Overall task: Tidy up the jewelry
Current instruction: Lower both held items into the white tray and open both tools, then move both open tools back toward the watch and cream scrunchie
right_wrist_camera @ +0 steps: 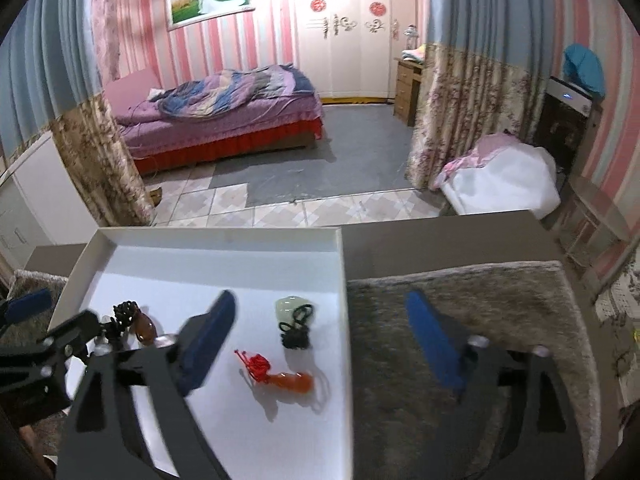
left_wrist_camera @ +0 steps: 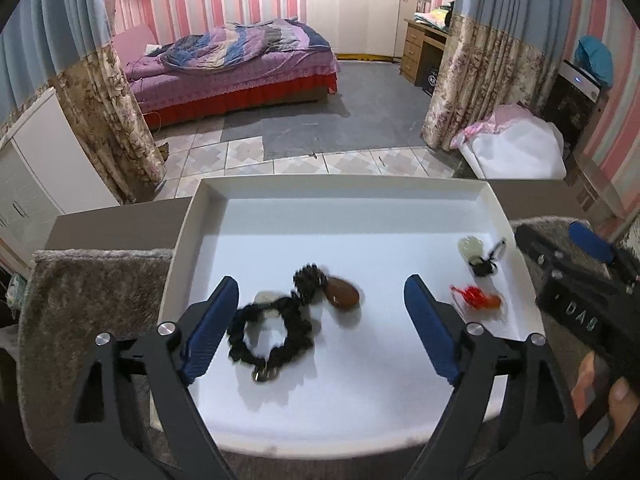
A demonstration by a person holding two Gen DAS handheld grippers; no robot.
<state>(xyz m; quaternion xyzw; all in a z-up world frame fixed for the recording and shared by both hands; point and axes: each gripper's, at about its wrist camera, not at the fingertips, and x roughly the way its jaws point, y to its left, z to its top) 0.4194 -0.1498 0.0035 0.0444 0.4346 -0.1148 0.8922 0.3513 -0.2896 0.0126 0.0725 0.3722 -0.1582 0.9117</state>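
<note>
Jewelry lies in a white tray (left_wrist_camera: 208, 200): black cord bracelet (left_wrist_camera: 270, 330) between the spread left tool (left_wrist_camera: 320, 304), red pendant (right_wrist_camera: 280, 374) between the spread right tool (right_wrist_camera: 324, 320).

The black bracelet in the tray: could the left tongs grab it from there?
Probably yes. The left tongs stand open over the white tray, the black bracelet lies by their left finger, and nothing covers it.

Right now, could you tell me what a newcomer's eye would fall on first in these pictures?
First, the white tray on the grey fuzzy mat, with jewelry scattered in it. A black beaded bracelet with a brown pendant lies between the open left tongs; a red-knotted orange pendant and a pale green pendant on black cord lie near the tray's right wall, by the open right tongs.
</note>
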